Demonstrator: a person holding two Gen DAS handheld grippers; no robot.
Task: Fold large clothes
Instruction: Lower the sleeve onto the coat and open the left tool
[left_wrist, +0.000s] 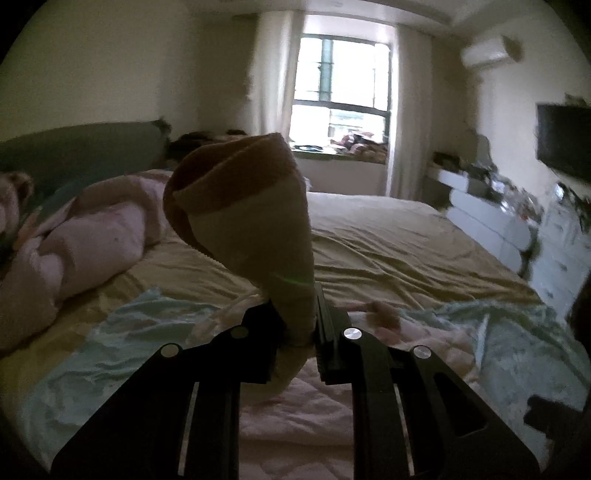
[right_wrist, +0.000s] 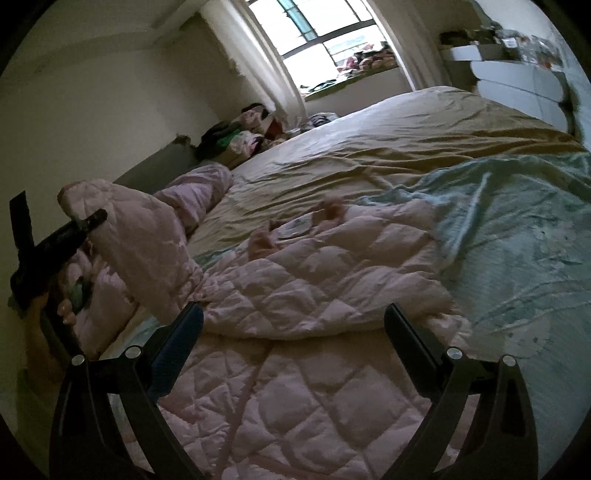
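Quilted pink jacket (right_wrist: 295, 295) is lying across the bed (right_wrist: 406, 140) at frame centre. Left gripper (left_wrist: 295, 325) is clamping its raised sleeve; right gripper (right_wrist: 295, 328) is gaping wide, empty. Sleeve end is blurred.

Both views are dim, lit only by daylight from the bright, overexposed barred window (left_wrist: 341, 99) between pale curtains. Away from it, the room sinks into shadow. Fisheye bending darkens the corners; edges smear with motion blur.
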